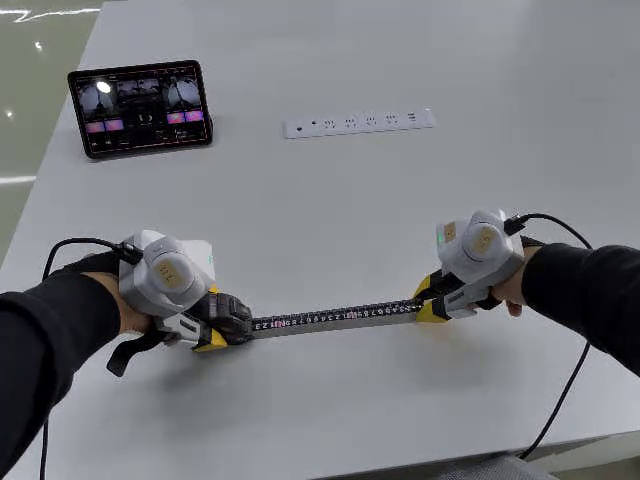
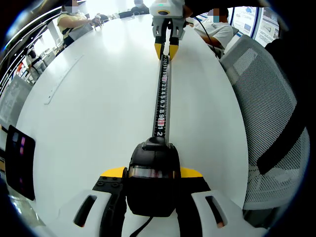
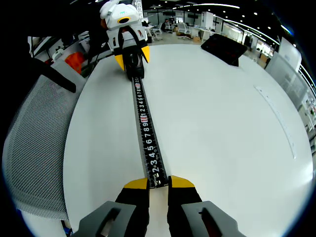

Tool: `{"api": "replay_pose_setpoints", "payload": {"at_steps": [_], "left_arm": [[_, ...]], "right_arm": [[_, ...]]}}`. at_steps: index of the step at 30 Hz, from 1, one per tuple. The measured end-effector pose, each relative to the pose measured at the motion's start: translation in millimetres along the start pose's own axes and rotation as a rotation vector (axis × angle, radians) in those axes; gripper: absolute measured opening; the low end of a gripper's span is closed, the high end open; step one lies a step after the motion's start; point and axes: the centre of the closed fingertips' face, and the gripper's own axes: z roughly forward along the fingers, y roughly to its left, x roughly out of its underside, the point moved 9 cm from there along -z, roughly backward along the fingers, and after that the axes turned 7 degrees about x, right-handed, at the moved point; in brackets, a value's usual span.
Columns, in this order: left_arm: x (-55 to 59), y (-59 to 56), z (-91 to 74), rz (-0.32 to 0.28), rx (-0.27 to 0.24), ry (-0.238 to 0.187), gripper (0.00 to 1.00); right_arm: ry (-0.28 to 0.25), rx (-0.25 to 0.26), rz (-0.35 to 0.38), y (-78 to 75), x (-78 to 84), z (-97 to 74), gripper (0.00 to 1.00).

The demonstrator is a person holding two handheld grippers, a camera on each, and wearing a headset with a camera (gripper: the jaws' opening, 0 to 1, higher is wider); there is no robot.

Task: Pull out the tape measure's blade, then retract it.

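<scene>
A black tape measure case (image 1: 228, 319) (image 2: 153, 177) sits between the jaws of my left gripper (image 1: 212, 333) (image 2: 154, 174), which is shut on it. Its blade (image 1: 335, 317) (image 2: 162, 101) (image 3: 146, 138), printed with black and red numbers, stretches across the white table (image 1: 330, 200) to my right gripper (image 1: 428, 302) (image 3: 159, 183). The right gripper is shut on the blade's end. In the right gripper view the left gripper (image 3: 131, 54) with the case (image 3: 132, 61) is at the far end of the blade. In the left gripper view the right gripper (image 2: 166, 49) is at the far end.
A tablet (image 1: 140, 107) with a lit screen stands at the back left. A white power strip (image 1: 358, 123) lies at the back middle. A mesh office chair (image 2: 269, 113) (image 3: 34, 143) stands by the table's near edge. Black cables (image 1: 570, 390) trail from both grippers.
</scene>
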Motion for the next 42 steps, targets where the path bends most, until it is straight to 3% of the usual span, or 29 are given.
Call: {"api": "replay_pose_setpoints", "payload": {"at_steps": [24, 42], "left_arm": [[0.6, -0.1, 0.2, -0.002, -0.003, -0.002, 0.33], [-2.9, -0.8, -0.2, 0.006, 0.010, -0.008, 0.34]], "right_arm": [[0.005, 0.006, 0.009, 0.2, 2.1, -2.4, 0.09], [0.056, -0.016, -0.057, -0.3, -2.4, -1.4, 0.12]]}}
